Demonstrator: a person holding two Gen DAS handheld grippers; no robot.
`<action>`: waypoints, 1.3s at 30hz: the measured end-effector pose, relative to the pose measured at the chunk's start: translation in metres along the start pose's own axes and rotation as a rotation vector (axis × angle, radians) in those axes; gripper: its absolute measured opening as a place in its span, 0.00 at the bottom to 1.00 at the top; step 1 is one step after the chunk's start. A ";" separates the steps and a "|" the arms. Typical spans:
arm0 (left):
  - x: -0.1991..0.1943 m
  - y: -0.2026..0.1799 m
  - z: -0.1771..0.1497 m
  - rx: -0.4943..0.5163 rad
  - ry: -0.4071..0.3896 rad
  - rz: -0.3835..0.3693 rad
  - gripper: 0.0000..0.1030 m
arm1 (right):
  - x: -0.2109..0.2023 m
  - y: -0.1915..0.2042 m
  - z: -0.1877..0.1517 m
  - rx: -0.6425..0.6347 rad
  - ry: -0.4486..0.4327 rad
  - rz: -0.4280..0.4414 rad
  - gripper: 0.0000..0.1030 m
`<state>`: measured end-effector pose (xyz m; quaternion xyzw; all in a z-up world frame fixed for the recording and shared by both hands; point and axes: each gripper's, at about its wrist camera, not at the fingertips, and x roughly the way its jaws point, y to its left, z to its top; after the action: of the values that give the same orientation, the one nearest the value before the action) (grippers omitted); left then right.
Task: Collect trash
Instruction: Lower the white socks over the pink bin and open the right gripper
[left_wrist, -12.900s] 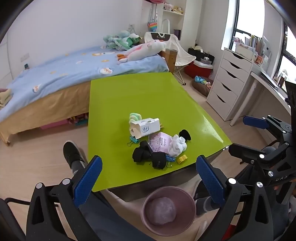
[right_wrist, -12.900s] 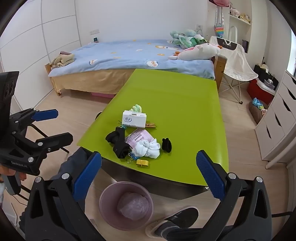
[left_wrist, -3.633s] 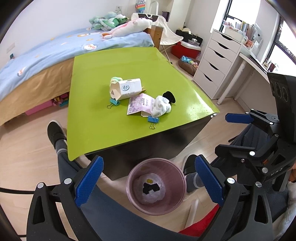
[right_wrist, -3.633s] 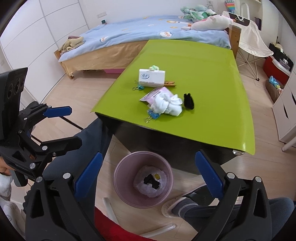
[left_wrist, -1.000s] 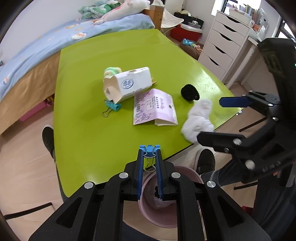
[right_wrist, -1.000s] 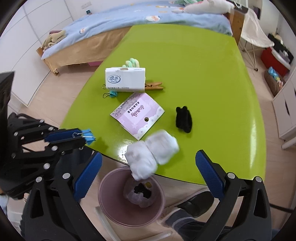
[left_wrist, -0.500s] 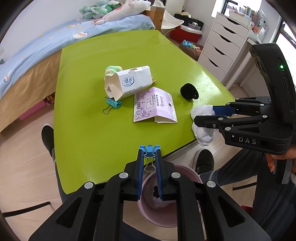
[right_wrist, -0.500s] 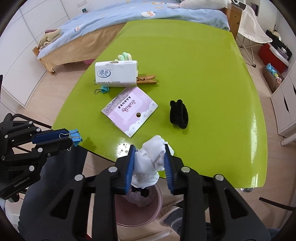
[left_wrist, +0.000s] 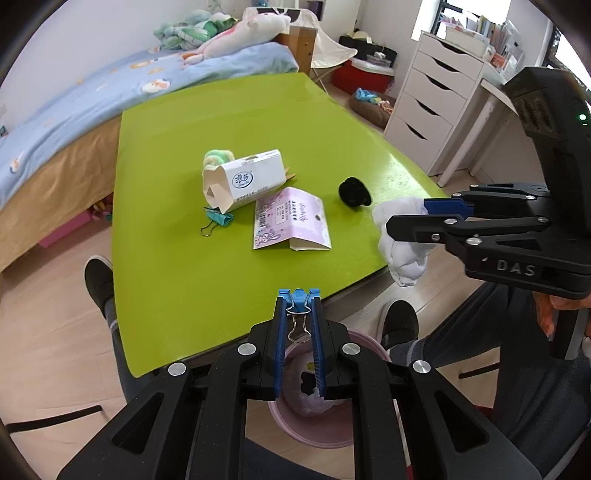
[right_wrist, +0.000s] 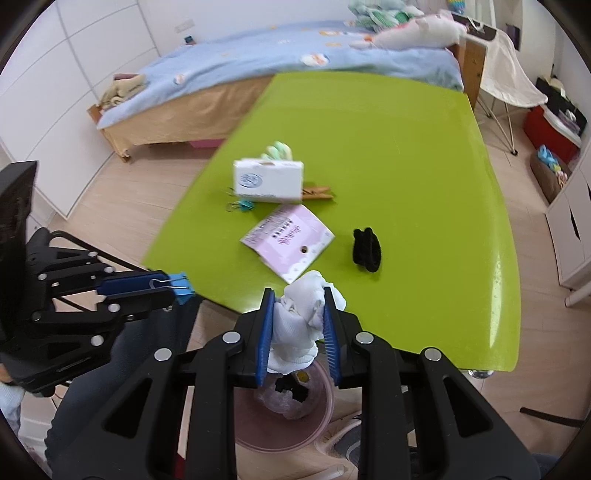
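Compared with one second ago, the white sock (right_wrist: 301, 321) is no longer lying on the table (left_wrist: 177, 266) edge. It is now between the pads of the right gripper (right_wrist: 298, 321), whose jaws are closing on it and press it from both sides. One second ago these jaws stood wide apart around it. The sock hangs over the near edge of the table, above the pink bin (right_wrist: 284, 432). The left gripper (left_wrist: 298, 325) is as before: its jaws are together on a blue clip (left_wrist: 298, 297), held over the bin (left_wrist: 306, 424) near the table edge. Much earlier, black items and a yellow piece lay on the table; now dark pieces and a yellow one lie inside the bin.

On the table remain a white box (left_wrist: 243, 181), a pink card (left_wrist: 290, 221), a teal clip (left_wrist: 219, 219) just beside the box, a green puff (left_wrist: 218, 157) behind the box, and a black roll (left_wrist: 354, 192).

The right view shows a wooden clothespin (right_wrist: 317, 192) touching the box, which the left view hardly shows. The left view shows the sock (left_wrist: 404, 243) from the side and a hand (left_wrist: 554, 306) on the right gripper's handle. It also shows two dark shoes (left_wrist: 399, 323) on the floor.
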<state>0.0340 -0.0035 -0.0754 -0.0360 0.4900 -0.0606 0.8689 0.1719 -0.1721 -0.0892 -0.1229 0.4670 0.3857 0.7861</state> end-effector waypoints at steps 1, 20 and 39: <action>-0.002 -0.003 -0.001 0.002 -0.004 -0.001 0.13 | -0.008 0.003 -0.002 -0.009 -0.009 0.007 0.24; -0.042 -0.029 -0.034 0.038 -0.049 -0.005 0.13 | -0.046 0.040 -0.057 -0.095 -0.007 0.098 0.24; -0.041 -0.031 -0.044 0.035 -0.026 -0.031 0.13 | -0.048 0.029 -0.063 -0.034 -0.002 0.134 0.91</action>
<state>-0.0271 -0.0286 -0.0597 -0.0291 0.4771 -0.0819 0.8745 0.0984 -0.2113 -0.0779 -0.1045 0.4668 0.4455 0.7567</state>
